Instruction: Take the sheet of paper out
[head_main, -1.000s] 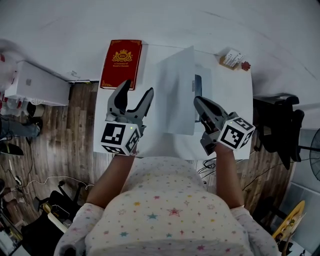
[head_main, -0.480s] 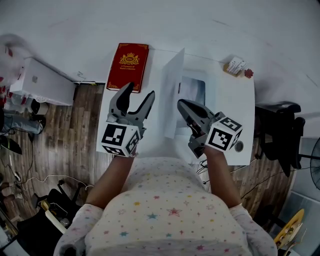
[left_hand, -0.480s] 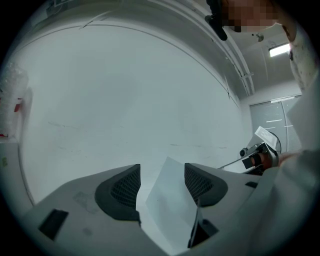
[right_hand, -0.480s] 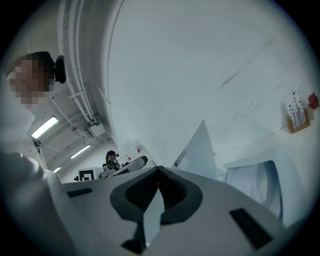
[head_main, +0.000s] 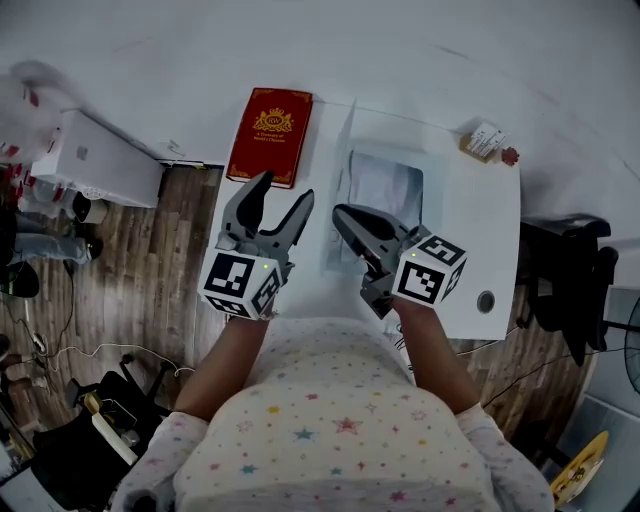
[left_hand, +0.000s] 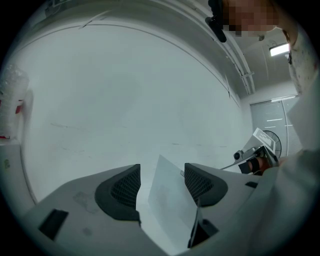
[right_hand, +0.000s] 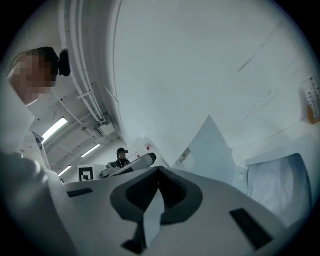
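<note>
A flat white folder (head_main: 432, 170) lies open on the white table (head_main: 470, 230). Its cover (head_main: 338, 175) stands nearly upright, and my right gripper (head_main: 345, 218) is shut on the cover's near edge. The right gripper view shows that thin white edge pinched between the jaws (right_hand: 157, 172), with the cover (right_hand: 210, 150) rising beyond. Inside the folder lies a pale, slightly crinkled sheet of paper (head_main: 385, 190), also seen in the right gripper view (right_hand: 275, 185). My left gripper (head_main: 284, 190) hovers open just left of the cover and holds nothing. The cover (left_hand: 167, 200) shows beyond its jaws.
A red hardback book (head_main: 270, 135) lies at the table's far left corner. At the far right corner sits a small card with a red tag (head_main: 487, 142). A round cable hole (head_main: 486, 300) is near the right front edge. A white cabinet (head_main: 85, 160) stands left, a black chair (head_main: 560, 270) right.
My right gripper has swung the folder cover up and to the left, from lying over the folder to near upright, which bared the sheet inside. The left gripper has hardly moved.
</note>
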